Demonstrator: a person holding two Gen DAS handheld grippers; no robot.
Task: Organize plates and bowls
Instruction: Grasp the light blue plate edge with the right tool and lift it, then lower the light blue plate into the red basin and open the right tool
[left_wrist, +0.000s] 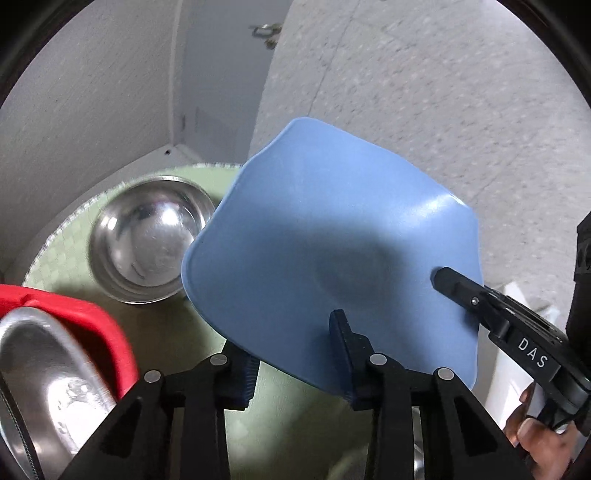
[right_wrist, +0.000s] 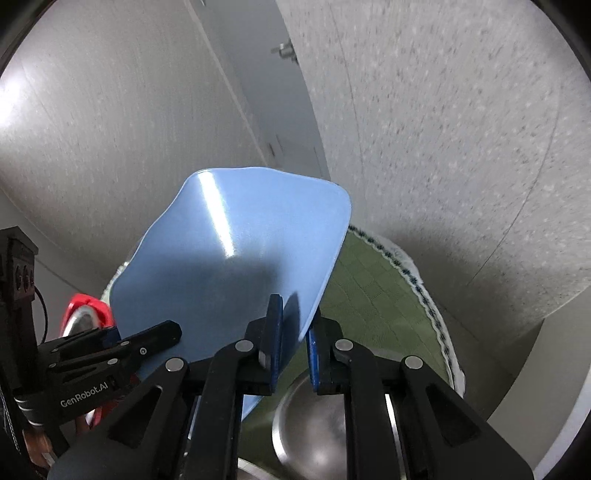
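- Both my grippers, left gripper (left_wrist: 295, 354) and right gripper (right_wrist: 293, 332), are clamped on the blue plate (left_wrist: 332, 243), held tilted above the steel bowl (left_wrist: 147, 240).
- Probably light, stiff, slick plastic; rim edges suit gripping best.

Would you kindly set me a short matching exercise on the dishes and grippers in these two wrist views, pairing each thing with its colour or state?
Things:
1. plate
2. steel bowl
3. tray
4. table mat

Descriptions:
A. red, holding a shiny metal dish
B. green with a checked pattern, lying under the dishes
C. blue, held up off the table by both grippers
D. silver, standing empty on the mat

Pairs: 1-C, 2-D, 3-A, 4-B. The left gripper and the right gripper each have their jaws shut on the plate's edge.
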